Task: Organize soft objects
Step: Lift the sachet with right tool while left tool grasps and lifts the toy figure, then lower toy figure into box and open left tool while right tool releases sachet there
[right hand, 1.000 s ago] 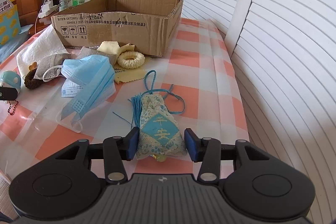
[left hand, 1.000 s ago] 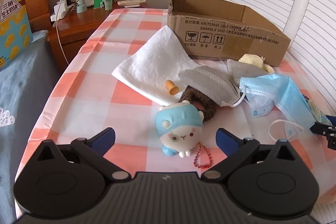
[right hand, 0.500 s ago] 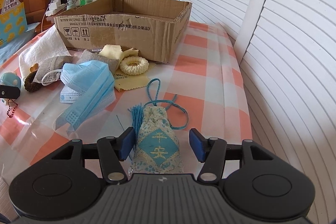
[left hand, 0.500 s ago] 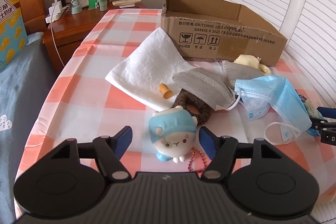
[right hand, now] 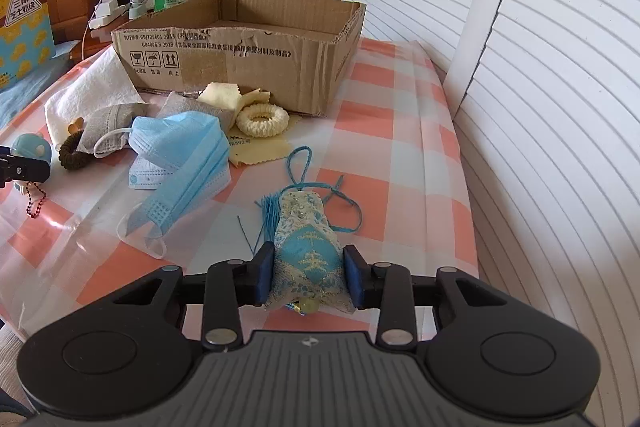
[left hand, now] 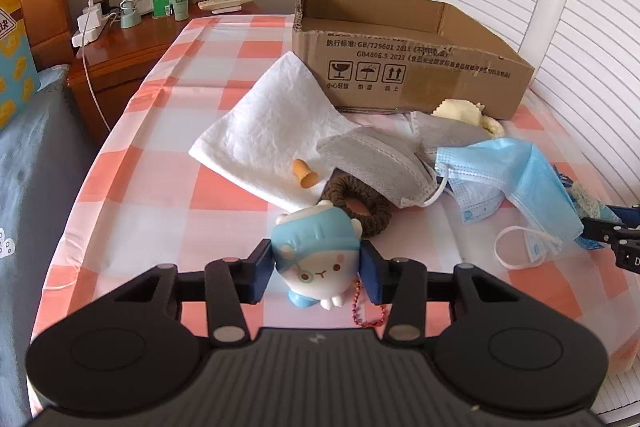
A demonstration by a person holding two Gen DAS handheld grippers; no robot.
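Squeezing a small squishy toy figure with a pale blue cap and white face [left hand: 316, 259], the left gripper [left hand: 317, 271] has just been closing, and its blue pads now press the toy's two sides; a red bead chain [left hand: 366, 307] hangs from the toy. It sits at the six o'clock edge of the peach-and-white checked tablecloth [left hand: 168, 187].

The right gripper [right hand: 308, 273] has likewise just been closing and now clamps a blue-and-gold brocade sachet [right hand: 306, 251], whose turquoise cord and tassel [right hand: 298, 171] trail toward twelve o'clock.

Counted across both views: one open brown cardboard box [left hand: 404, 67] at twelve o'clock on the table; one white folded cloth [left hand: 272, 131] at eleven o'clock from the toy; two grey fabric masks [left hand: 372, 163]; two light blue pleated masks [right hand: 180, 143], overlapping; one brown hair scrunchie [left hand: 360, 199] touching the toy's far side; one cream crocheted ring [right hand: 262, 119]; one orange earplug-like piece [left hand: 304, 173]; and yellow cloth pieces [right hand: 224, 97], whose number I cannot tell, against the box.
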